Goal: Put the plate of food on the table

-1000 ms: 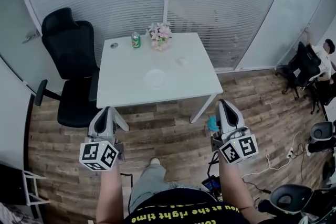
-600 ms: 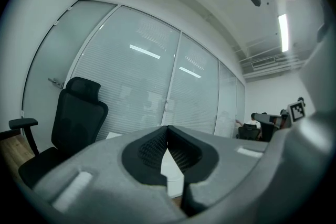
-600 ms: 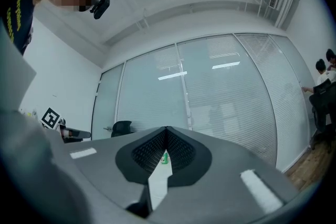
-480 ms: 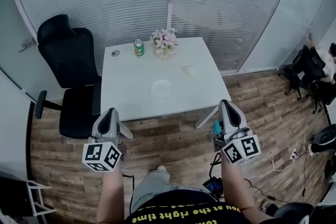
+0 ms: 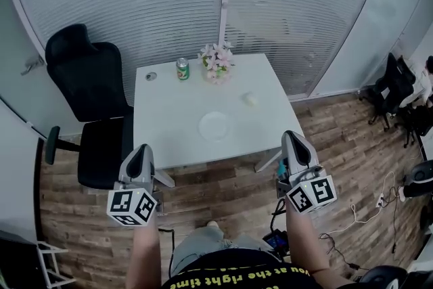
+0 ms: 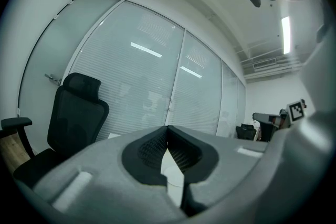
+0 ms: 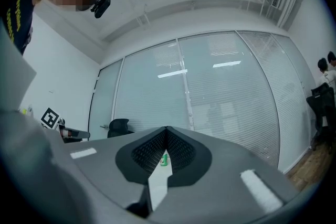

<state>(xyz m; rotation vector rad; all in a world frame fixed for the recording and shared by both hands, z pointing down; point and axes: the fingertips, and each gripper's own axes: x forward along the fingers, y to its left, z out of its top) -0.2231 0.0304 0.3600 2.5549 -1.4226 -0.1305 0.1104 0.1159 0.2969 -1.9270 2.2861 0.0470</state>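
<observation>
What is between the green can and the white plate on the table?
Nothing: the head view shows bare tabletop from the green can to the white plate. The flowers stand beside the can.

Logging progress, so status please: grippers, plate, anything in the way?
Left gripper shut, empty; right gripper shut, empty. White plate on table, untouched. Can and flowers at far edge, clear of plate.

small white item [image 5: 250, 99] unidentifiable, plate [image 5: 215, 126] contents unclear
</observation>
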